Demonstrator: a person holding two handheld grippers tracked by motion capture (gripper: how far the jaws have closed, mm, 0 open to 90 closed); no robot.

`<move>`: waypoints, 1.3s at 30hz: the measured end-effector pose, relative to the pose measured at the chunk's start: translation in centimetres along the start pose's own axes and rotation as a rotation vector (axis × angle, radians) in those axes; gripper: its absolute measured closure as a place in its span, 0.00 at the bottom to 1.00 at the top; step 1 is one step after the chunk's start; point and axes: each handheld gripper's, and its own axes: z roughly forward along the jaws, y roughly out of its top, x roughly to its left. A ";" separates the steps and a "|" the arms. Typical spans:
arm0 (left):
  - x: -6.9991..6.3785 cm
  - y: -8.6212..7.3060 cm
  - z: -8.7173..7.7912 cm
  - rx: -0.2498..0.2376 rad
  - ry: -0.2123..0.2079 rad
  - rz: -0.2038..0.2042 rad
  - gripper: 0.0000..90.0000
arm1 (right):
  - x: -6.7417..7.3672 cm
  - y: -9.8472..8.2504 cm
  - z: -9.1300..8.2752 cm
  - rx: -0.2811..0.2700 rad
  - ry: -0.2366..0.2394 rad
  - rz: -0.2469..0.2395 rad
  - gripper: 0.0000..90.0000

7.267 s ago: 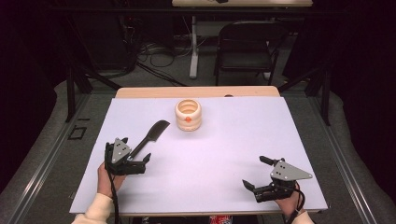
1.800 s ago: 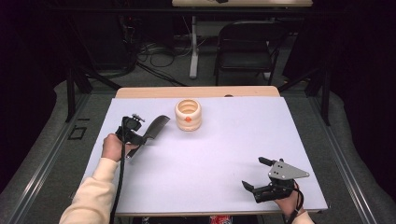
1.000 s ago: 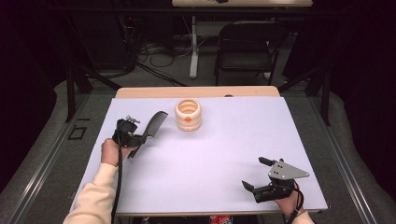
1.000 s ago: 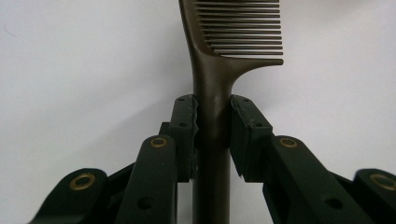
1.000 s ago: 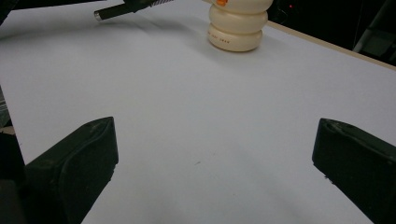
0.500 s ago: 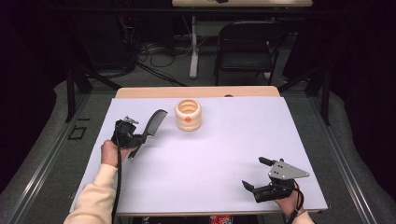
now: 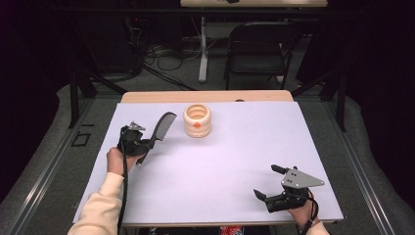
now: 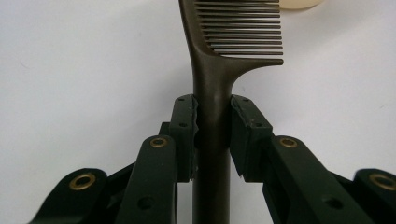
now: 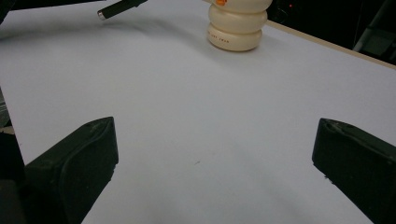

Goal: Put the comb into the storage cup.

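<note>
— From up high, how are the hands set?

— The left gripper point(image 7: 138, 142) is out over the left of the white table point(image 7: 235, 161), clamped on the handle of a dark comb point(image 7: 161, 126) whose teeth end slants toward the cream ridged pot point(image 7: 197, 120), stopping just short of it. The right gripper point(image 7: 274, 188) rests near the front right corner, jaws spread, nothing between them.

— And along the left gripper's own jaws?

— Both pads squeeze the comb's handle; the teeth run off the top edge, the pot a mere sliver.

— The right gripper view?

— Jaws wide over bare table; the pot's top is cut off.
</note>
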 end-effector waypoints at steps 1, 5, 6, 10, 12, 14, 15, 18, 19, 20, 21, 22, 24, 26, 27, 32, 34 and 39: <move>0.0 0.0 -0.1 0.003 0.003 0.000 0.80 | 0.0 0.0 0.0 0.001 -0.001 -0.001 0.00; 0.1 0.0 -0.2 -0.025 0.013 0.004 0.80 | 0.0 0.0 0.0 0.001 -0.001 -0.002 0.00; 0.1 0.0 -0.3 -0.027 0.011 0.003 0.80 | 0.0 0.0 0.0 0.001 0.000 -0.001 0.00; -0.1 0.0 -0.4 -0.063 0.016 -0.005 0.80 | 0.0 0.0 0.0 0.001 -0.001 0.002 0.00; -0.1 0.0 -0.5 -0.072 0.014 0.002 0.80 | 0.0 0.0 0.0 0.002 -0.001 0.002 0.00; -0.1 0.0 -0.5 -0.073 0.014 -0.001 0.80 | 0.0 0.0 0.0 0.002 -0.002 0.002 0.00; -0.1 -0.1 -0.4 -0.082 0.013 -0.006 0.80 | 0.0 0.0 0.0 0.002 -0.001 0.002 0.00; -0.1 0.0 -0.5 -0.082 0.013 -0.003 0.80 | 0.0 0.0 0.0 0.002 0.000 0.002 0.00; -0.2 -0.1 -0.5 -0.088 0.013 -0.008 0.80 | 0.0 0.0 0.0 0.002 0.000 0.002 0.00; -0.2 0.0 -0.5 -0.092 0.013 -0.008 0.80 | 0.0 0.0 0.0 0.002 0.000 0.002 0.00; -0.2 0.0 -0.5 -0.098 0.013 -0.008 0.80 | 0.0 0.0 0.0 0.002 0.000 0.002 0.00; -0.3 0.0 -0.5 -0.097 0.013 -0.009 0.80 | 0.0 0.0 0.0 0.002 0.001 0.002 0.00; -0.5 0.0 -0.4 -0.107 0.013 -0.005 0.80 | 0.0 0.0 0.0 0.002 0.002 0.001 0.00; -0.6 0.1 -0.4 -0.116 0.017 -0.005 0.80 | 0.0 0.0 0.0 0.003 0.002 0.002 0.00; -0.7 0.1 -0.4 -0.122 0.015 -0.004 0.80 | 0.0 0.0 0.0 0.003 0.002 0.002 0.00; -0.7 0.1 -0.4 -0.144 0.012 -0.003 0.80 | 0.0 0.0 0.0 0.002 0.002 0.002 0.00; -0.8 0.1 -0.5 -0.155 0.010 -0.004 0.80 | 0.0 0.0 0.0 0.001 0.002 0.002 0.00; -0.8 0.0 -0.5 -0.179 0.010 -0.011 0.80 | 0.0 0.0 0.0 0.002 0.003 0.003 0.00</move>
